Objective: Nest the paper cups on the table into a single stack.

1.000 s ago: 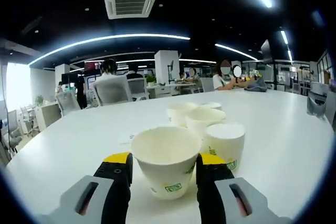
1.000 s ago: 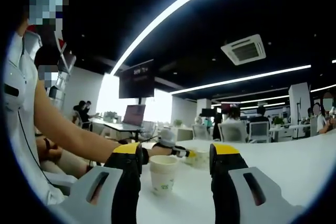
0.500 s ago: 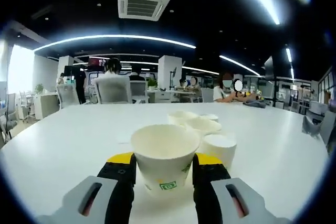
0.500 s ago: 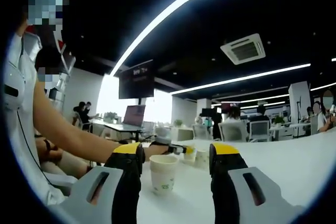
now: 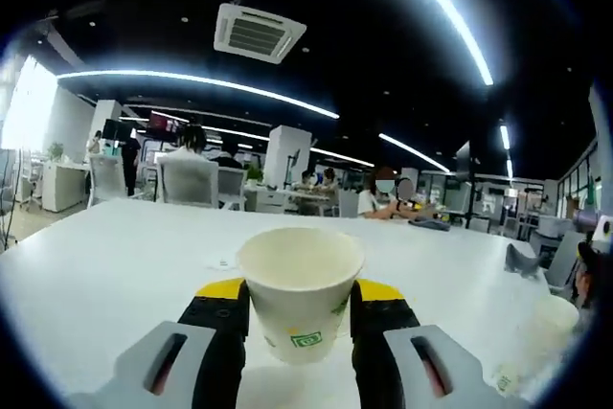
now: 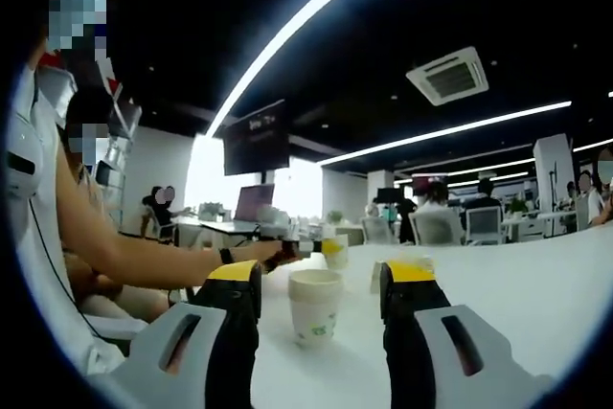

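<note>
Upright, 1 paper cup (image 5: 300, 302) sits clamped between the left gripper (image 5: 301, 306) jaws.

- A white paper cup (image 5: 300, 299) with a green logo stands upright, mouth up, lifted above the table.
- Another logo cup (image 6: 315, 306) stands upright on the table, near its edge.

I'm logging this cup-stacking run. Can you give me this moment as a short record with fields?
left gripper: shut on an upright white paper cup with a green logo, lifted off the table
right gripper: open, jaws either side of a second white paper cup standing on the table
surface: white table
other cups: one at the right edge
</note>
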### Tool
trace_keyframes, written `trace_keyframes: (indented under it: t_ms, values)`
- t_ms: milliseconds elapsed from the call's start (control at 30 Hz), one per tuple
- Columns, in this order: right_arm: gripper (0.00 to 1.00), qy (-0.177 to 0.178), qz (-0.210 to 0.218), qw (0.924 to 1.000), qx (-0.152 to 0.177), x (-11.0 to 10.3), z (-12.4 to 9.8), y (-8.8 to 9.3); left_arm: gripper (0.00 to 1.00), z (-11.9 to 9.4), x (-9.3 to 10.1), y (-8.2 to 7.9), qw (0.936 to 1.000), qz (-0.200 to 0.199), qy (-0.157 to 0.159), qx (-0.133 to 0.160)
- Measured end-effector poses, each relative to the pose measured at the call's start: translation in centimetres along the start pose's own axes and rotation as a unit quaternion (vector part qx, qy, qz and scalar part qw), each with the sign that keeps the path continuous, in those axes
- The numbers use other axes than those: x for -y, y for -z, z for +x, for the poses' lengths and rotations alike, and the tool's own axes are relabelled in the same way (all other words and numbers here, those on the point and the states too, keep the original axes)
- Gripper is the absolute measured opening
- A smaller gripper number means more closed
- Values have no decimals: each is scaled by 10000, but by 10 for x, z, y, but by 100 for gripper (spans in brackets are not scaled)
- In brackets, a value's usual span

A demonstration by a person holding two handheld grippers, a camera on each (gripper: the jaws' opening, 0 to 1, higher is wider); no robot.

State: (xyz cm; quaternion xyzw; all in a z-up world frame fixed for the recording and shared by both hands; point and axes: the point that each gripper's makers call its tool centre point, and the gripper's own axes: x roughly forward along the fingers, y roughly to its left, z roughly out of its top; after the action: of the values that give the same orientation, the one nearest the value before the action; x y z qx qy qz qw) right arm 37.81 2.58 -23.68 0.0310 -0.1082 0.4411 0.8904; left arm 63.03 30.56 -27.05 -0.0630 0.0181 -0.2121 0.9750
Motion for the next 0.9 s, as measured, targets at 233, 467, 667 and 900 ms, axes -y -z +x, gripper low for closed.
trace_keyframes:
  t_ms: [233,467,667,900]
  values:
    - [52,-54,27,9999,-90,-5,3,11,45,-49,22,-14,9992,334,228,-31]
    - [52,-86,11,9999,-129,-10,4,12,44,-84,53,-47,9978,340,441,350]
    - [52,-84,-74,9999,-107,-11,2,5,44,-99,95,-60,9950,390,730,568]
    - [51,-41,-163,9998,-45,-9,-3,-5,44,-109,160,-57,9873,359,1455,525]
